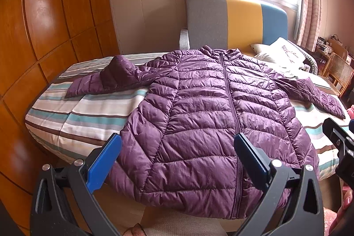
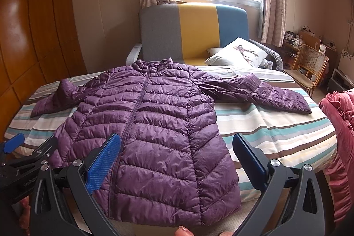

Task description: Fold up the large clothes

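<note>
Glossy quilted jacket, striped cloth bedspread

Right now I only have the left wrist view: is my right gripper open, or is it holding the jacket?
Observer: Open. The right gripper hangs over the purple jacket near its hem, with nothing between its fingers.
Operator: Anything beside the bed on that side?
Observer: A red ruffled fabric sits just off the right edge of the bed, apart from the sleeve cuff.
</note>
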`<state>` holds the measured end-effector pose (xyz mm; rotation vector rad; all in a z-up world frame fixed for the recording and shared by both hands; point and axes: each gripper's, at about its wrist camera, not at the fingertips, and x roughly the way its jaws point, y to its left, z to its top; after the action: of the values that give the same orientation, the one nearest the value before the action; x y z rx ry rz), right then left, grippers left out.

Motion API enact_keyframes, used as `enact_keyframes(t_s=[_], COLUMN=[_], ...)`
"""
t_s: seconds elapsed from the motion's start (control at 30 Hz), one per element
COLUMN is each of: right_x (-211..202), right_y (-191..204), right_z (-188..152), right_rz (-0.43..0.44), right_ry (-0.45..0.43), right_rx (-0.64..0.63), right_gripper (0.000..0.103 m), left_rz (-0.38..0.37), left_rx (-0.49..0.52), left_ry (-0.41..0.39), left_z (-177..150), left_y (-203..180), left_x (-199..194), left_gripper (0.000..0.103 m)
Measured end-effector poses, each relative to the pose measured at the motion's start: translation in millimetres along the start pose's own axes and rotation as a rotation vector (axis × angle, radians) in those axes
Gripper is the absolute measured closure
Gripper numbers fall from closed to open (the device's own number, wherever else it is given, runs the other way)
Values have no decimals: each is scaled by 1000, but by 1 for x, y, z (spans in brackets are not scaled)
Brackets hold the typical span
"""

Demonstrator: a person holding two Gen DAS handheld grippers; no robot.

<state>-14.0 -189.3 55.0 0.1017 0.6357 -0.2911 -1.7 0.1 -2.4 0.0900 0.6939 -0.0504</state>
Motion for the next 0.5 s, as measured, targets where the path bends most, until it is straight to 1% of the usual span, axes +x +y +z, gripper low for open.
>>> enact_keyframes(t_s=[0.13,0.5], right_x=[-3,-7], right_y=[0,-1], right_z=[1,3], right_rz=[3,0], right_ry=[-5,-24], right_rx=[-1,1], right_gripper=[3,3], left_rz=[-5,-9], left_rx=[-1,5], left_ry=[4,-25], left_z=[1,4], left_y=[1,1], left_x=[-1,-10], left_gripper=[2,2])
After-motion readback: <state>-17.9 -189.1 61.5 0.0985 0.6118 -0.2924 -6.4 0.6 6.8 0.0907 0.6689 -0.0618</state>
